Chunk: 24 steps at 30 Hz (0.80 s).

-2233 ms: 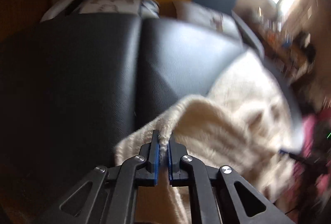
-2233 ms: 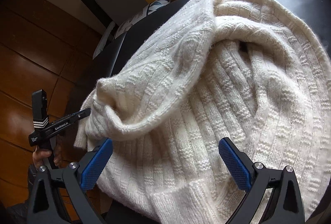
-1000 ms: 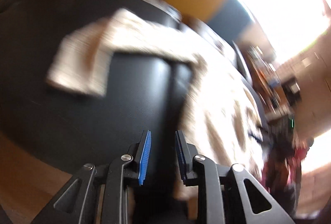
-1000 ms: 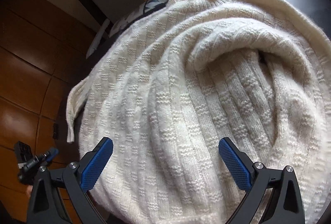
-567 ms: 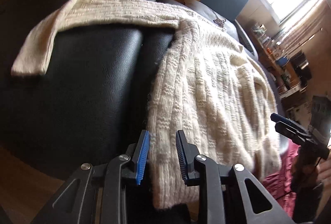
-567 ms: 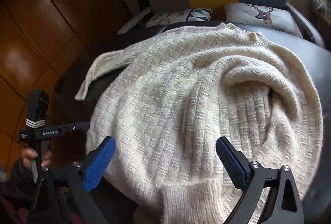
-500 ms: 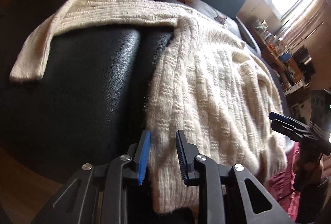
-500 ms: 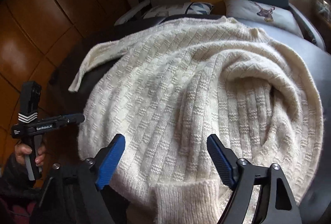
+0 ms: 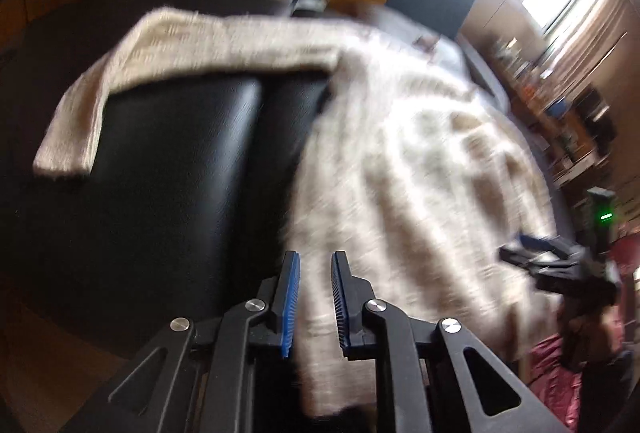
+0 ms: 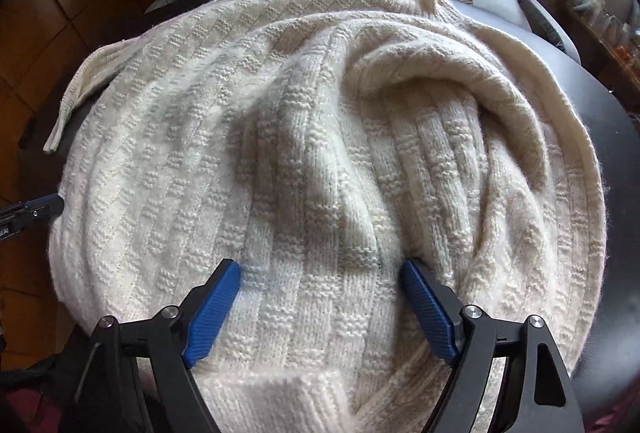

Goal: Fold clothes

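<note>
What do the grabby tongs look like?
Both tongs are black frames with triangle cut-outs and shiny silver bolts. The left tongs have thin ridged blue pads. The right tongs have bigger ridged blue pads.

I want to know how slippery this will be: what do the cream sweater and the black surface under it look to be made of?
Cream sweater: chunky wool-like knit, matte and fuzzy, with ribbed basket-weave blocks and stray fibres at its edges. Black surface: smooth leather or faux leather, judging by its soft sheen and a padded seam; the look cannot settle which.
</note>
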{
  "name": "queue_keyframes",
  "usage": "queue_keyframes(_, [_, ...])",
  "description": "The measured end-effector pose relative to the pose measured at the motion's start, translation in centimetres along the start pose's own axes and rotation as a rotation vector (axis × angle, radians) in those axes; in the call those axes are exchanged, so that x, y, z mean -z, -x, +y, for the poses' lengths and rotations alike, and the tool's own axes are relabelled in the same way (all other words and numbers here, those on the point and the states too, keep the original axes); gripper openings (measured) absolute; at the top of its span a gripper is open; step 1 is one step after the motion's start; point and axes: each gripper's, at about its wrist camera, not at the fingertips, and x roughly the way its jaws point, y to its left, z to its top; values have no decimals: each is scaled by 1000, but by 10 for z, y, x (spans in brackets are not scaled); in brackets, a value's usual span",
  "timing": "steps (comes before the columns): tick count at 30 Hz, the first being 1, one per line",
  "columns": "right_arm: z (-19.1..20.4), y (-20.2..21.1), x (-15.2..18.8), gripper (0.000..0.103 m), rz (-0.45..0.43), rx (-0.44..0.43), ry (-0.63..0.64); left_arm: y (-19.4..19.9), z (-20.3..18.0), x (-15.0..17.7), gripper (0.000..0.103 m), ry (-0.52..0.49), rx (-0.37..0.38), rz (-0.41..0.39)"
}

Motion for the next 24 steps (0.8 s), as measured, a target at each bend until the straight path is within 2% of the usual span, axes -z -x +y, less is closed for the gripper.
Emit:
queue_keyframes(2, [5,16,-12,88,-50,-73,-10,19,3,-10,17,18,72,-61])
queue_keyframes(4, [12,36,-30,88,-120,-159,-12,26,9,-26,18,28,108,-83])
queue_keyframes(6, [18,54,-51,89,-181,-240,-13,21,12,-48,18,18,81,-85])
queue_keyframes(9, [43,56,-78,100,-195,-305,-18,24,13,-74,18,4,53,-99])
queue_keyframes(12, [68,43,-101,100,-172,-286,20,21,0,-110,22,-61,31,-140])
queue_keyframes(15, [76,17,-116,100,-133,-281,17,1,-16,-147,22,-143,-21,-122])
queue_keyframes(17, [77,2,-123,100,-127,-269,25,-26,-22,-171,22,-168,-33,-79])
queue_keyframes(19, [73,-12,-128,100,-116,-252,31,-49,-23,-192,22,-163,-15,-35])
queue_keyframes(21, [67,-25,-128,100,-85,-273,7,-66,-27,-211,23,-167,34,-6])
queue_keyframes(24, [58,-44,-122,100,-51,-304,-23,-91,-45,-235,25,-208,69,21])
